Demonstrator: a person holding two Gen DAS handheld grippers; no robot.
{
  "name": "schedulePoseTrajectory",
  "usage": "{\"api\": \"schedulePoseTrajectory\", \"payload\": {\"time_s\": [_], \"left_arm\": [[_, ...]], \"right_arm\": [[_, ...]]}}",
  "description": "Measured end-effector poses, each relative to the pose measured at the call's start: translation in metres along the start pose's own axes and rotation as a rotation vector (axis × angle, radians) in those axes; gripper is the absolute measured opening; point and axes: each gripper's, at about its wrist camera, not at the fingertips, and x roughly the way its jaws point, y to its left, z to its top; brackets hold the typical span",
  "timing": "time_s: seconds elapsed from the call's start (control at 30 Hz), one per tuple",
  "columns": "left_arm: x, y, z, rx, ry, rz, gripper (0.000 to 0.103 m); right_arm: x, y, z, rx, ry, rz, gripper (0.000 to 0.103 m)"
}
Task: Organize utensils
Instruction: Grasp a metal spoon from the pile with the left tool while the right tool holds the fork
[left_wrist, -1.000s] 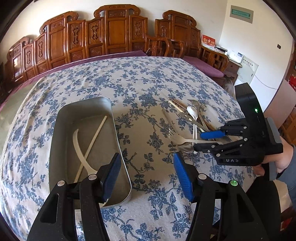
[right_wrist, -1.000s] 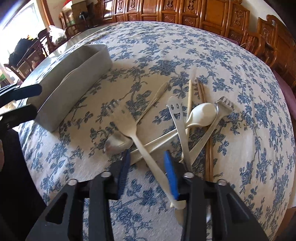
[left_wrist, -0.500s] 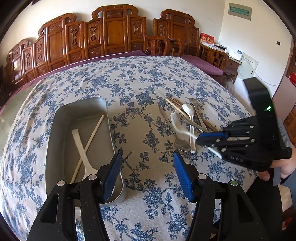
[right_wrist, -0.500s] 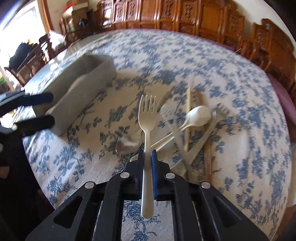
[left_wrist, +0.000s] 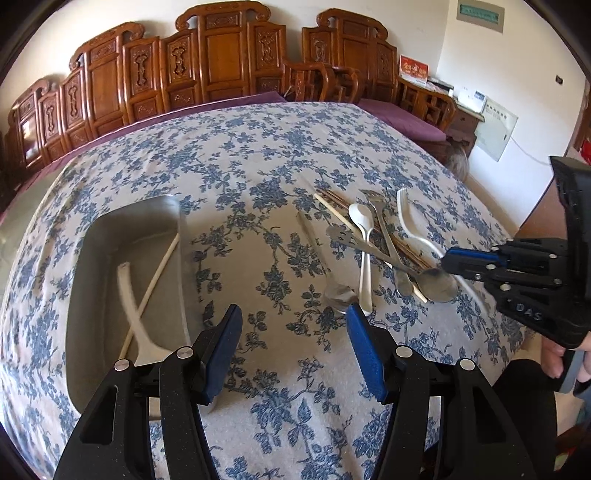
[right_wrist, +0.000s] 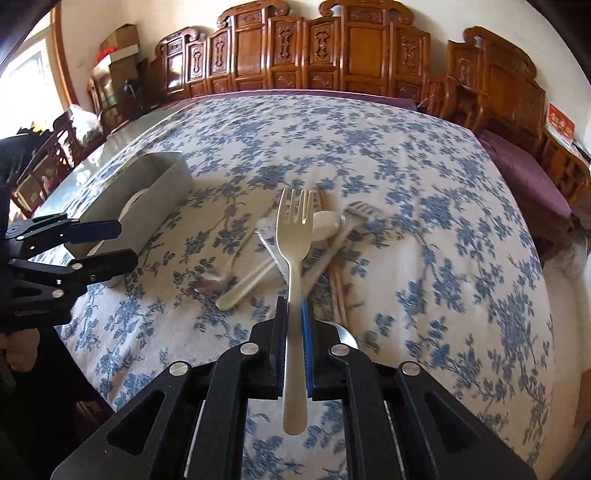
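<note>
Fork (right_wrist: 294, 236) in right tool (right_wrist: 294, 325), airborne

right gripper (right_wrist: 294, 325) clamped on the handle of a cream plastic fork (right_wrist: 294, 236), tines pointing forward, held above the floral tablecloth (right_wrist: 424, 229). beneath it, a loose pile of utensils: white spoon (right_wrist: 325, 222), metal fork (right_wrist: 356, 214), metal spoon (right_wrist: 212, 281). grey tray (right_wrist: 162, 192) to the left. left gripper (right_wrist: 110, 245) at tray's near end, jaws apart.
</note>
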Motion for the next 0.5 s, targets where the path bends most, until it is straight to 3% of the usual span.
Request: {"api": "schedulePoseTrajectory", "payload": {"time_s": [0.27,0.5], "left_arm": [[0.033,-0.038,0.01,0.075,0.027,0.026,0.055],[0.059,-0.049,0.009,0.108,0.074,0.042,0.039]], "right_arm": [[-0.008,-0.018,0.0,0.033,-0.021,-0.01,0.009],[-0.013,-0.024,0.002,0.049,-0.033,-0.004,0.009]]}}
